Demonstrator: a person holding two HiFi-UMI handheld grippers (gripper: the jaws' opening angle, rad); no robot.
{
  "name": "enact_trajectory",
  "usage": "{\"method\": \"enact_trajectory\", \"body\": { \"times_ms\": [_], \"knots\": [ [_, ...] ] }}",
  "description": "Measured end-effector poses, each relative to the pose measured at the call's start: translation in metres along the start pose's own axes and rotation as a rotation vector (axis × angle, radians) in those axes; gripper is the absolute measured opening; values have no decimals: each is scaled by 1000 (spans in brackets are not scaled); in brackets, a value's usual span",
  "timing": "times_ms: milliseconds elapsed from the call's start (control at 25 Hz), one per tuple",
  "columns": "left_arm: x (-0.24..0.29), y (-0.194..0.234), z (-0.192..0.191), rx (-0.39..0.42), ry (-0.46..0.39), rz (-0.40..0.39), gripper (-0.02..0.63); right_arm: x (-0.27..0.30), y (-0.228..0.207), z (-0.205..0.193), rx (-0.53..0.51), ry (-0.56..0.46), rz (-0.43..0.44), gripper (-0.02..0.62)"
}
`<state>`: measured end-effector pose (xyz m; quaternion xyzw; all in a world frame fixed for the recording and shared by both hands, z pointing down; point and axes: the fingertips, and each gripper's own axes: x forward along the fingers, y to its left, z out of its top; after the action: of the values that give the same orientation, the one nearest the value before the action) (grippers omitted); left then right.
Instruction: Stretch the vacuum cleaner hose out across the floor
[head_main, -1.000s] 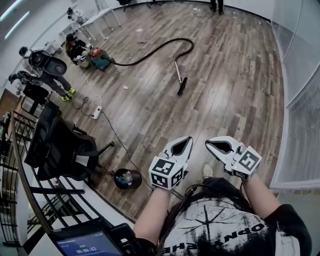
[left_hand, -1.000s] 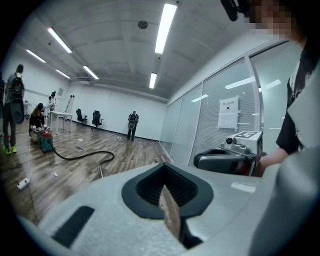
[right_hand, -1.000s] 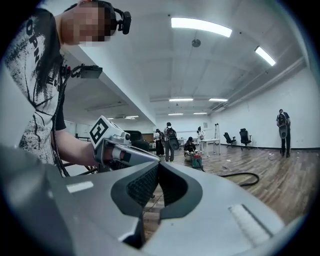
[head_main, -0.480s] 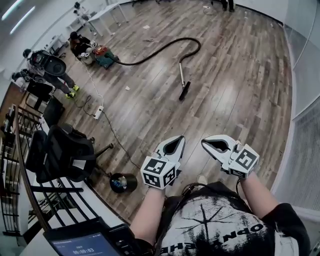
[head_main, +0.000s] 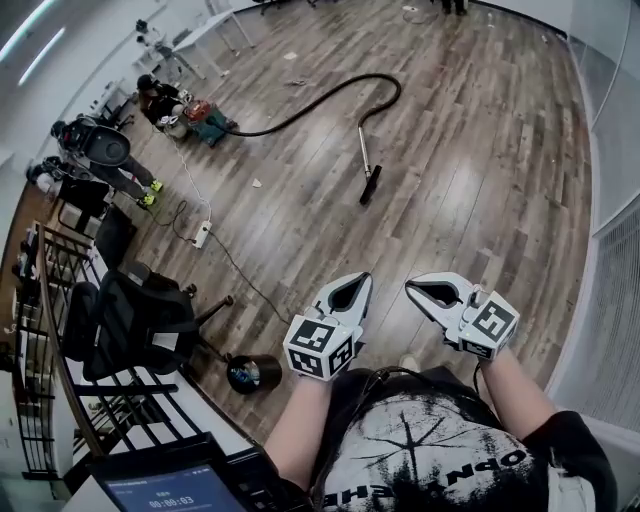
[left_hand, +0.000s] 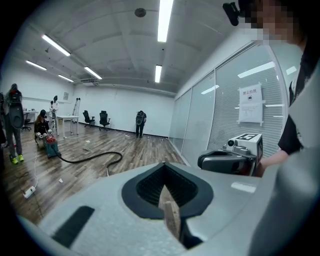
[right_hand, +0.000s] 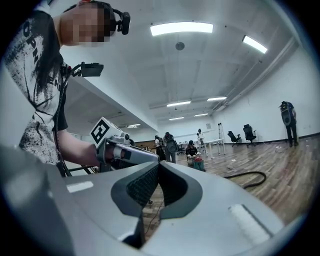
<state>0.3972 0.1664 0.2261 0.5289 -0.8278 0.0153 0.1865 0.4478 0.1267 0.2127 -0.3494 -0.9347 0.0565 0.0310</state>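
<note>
A black vacuum hose (head_main: 318, 102) lies in a curve across the wooden floor, far ahead of me. It runs from the red and green vacuum cleaner (head_main: 205, 117) to a metal wand (head_main: 365, 148) that ends in a black floor nozzle (head_main: 370, 186). The hose (left_hand: 90, 158) shows small in the left gripper view, and the hose (right_hand: 245, 176) again in the right gripper view. My left gripper (head_main: 362, 281) and right gripper (head_main: 412, 288) are held side by side in front of my body, both shut and empty, well short of the nozzle.
A person crouches by the vacuum cleaner and another (head_main: 100, 155) stands near. A white power strip (head_main: 201, 234) with its cable lies on the floor. Black office chairs (head_main: 140, 320) and a small bin (head_main: 254, 373) stand at my left. A glass wall (head_main: 610, 150) runs along the right.
Both grippers have kept their pose before my body while I moved across the floor; chairs and bin have shifted slightly in the head view.
</note>
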Motion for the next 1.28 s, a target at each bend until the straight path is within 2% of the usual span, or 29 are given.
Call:
{"method": "enact_trajectory", "body": {
  "times_ms": [160,280,520,760,1080,1280],
  "knots": [
    [13,7,1,5,9,-12,0,0,-13,6,15,-11,-33,8],
    [18,17,6,7,8,-17,0,1,-22,-7,34,-10,-44,8],
    [27,55,4,-22,9,-33,0,36,-38,-12,15,18,-34,8],
    [47,124,0,-80,-9,-48,0,95,-71,-19,-7,78,-34,8],
    [67,240,40,-69,-32,-82,0,208,-136,15,-46,90,-60,8],
    [79,303,59,-59,-41,-109,0,267,-166,15,-31,107,-91,8]
  ]
}}
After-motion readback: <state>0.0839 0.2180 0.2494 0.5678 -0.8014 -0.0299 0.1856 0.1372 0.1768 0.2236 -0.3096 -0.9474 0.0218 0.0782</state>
